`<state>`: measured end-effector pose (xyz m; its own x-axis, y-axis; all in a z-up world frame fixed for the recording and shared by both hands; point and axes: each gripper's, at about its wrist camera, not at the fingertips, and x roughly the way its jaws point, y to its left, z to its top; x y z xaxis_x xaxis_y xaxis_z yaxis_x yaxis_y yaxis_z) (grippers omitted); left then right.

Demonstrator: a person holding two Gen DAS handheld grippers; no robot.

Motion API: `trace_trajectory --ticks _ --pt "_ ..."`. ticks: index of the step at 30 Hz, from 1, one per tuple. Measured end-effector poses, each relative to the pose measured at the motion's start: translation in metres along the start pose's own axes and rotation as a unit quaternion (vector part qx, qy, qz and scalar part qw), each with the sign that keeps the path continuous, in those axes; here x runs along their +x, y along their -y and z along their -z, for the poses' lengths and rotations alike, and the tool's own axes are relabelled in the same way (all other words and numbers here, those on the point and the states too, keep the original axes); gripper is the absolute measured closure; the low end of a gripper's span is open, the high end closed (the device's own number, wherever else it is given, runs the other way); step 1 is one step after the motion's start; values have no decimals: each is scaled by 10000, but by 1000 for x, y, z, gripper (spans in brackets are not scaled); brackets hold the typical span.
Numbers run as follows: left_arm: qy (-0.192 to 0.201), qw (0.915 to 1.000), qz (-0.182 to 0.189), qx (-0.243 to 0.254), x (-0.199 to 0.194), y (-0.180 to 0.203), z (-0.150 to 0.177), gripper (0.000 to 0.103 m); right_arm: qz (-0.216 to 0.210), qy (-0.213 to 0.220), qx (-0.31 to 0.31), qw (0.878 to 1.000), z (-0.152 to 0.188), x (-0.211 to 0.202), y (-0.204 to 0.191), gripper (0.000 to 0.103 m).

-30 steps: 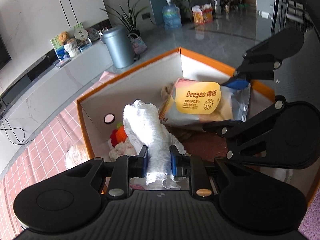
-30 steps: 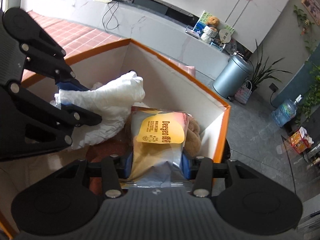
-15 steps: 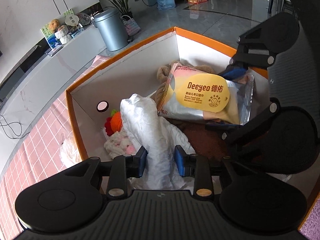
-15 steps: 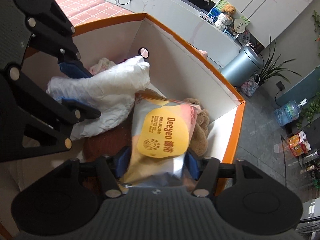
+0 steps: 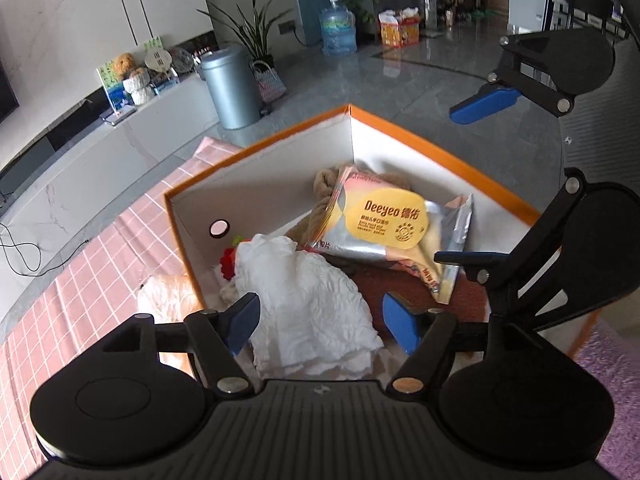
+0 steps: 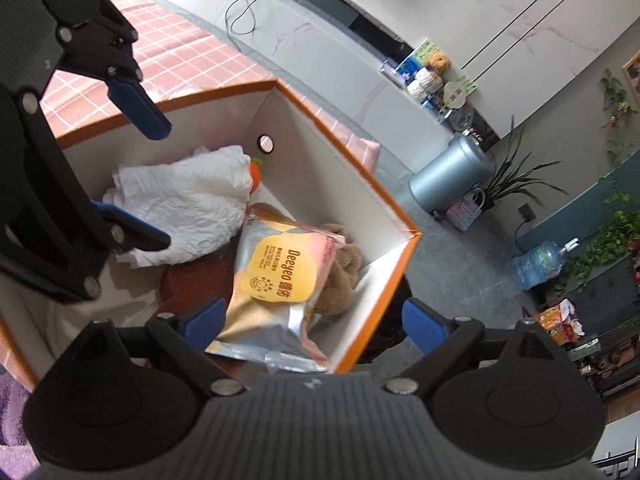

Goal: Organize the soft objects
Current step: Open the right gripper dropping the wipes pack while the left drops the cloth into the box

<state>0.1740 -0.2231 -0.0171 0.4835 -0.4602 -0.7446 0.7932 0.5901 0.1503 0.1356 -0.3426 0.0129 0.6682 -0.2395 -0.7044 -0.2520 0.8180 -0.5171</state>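
An orange-rimmed white box (image 5: 436, 148) (image 6: 384, 188) holds soft items. A crumpled white diaper (image 5: 308, 304) (image 6: 188, 204) lies in it, below my left gripper (image 5: 320, 320), whose jaws are opening wide with no pad touching it. A silver and yellow wet-wipes pack (image 5: 384, 228) (image 6: 276, 288) rests on a brown plush toy (image 5: 324, 188) (image 6: 340, 276). My right gripper (image 6: 316, 320) hovers over the pack, its jaws opening, pads clear of it. A red and orange plush (image 5: 228, 260) (image 6: 255, 176) peeks out by the box wall.
The box stands on a pink checked cloth (image 5: 100, 248) (image 6: 180, 48). A pale soft item (image 5: 168, 300) lies outside the box's left wall. A grey bin (image 5: 232, 84) (image 6: 448, 176) and a low white cabinet (image 5: 80, 148) stand beyond. A purple rug (image 5: 612, 364) lies at right.
Both grippers opened and let go: the diaper and the wipes pack dropped into the box. Both grippers pulled up and back from the box.
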Motion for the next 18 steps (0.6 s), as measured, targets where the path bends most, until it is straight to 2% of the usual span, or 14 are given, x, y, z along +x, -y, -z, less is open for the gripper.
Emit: trace_trajectory --ticks 6,11,18 --pt "412 9984 54 -382 -32 -4 12 15 12 173 340 9993 10 -27 0 4" --pt "574 9970 37 -511 -49 -2 20 15 -22 267 650 9975 16 -44 -4 4" --pt "914 9926 -44 -803 -75 -4 41 15 158 665 930 9933 17 -72 -22 4"
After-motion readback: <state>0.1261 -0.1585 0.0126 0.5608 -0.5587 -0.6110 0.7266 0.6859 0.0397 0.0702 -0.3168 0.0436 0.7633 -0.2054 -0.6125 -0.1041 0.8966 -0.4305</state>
